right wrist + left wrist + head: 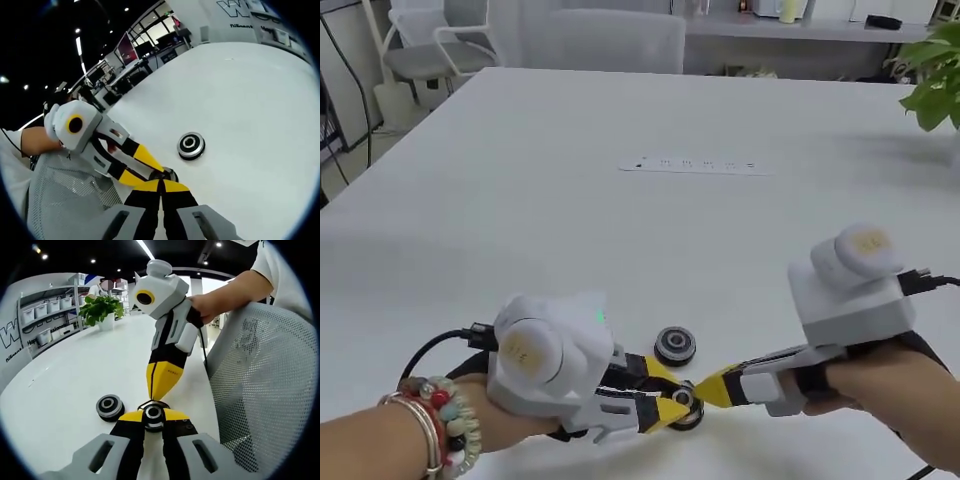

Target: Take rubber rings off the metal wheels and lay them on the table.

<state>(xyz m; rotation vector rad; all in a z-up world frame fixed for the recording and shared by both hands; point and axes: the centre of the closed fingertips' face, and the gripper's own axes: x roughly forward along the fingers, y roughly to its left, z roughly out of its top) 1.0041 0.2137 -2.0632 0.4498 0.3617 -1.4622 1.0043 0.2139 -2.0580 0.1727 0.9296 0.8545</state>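
Note:
A metal wheel [686, 398] with a black rubber ring is held just above the white table [620, 240] near its front edge. My left gripper [675, 402] comes in from the left and is shut on this wheel [153, 412]. My right gripper [706, 392] comes in from the right, its yellow tips pinched together on the wheel's upper rim, where a thin black ring edge shows. In the right gripper view the jaws of my right gripper [161, 181] hide most of the wheel [169, 174]. A second ringed wheel [675, 345] lies flat on the table just behind it.
A white power strip [695, 165] lies mid-table. A potted plant [935, 75] stands at the far right edge, and chairs [610, 40] line the far side. A mesh chair back [260, 380] is close behind the right gripper's hand.

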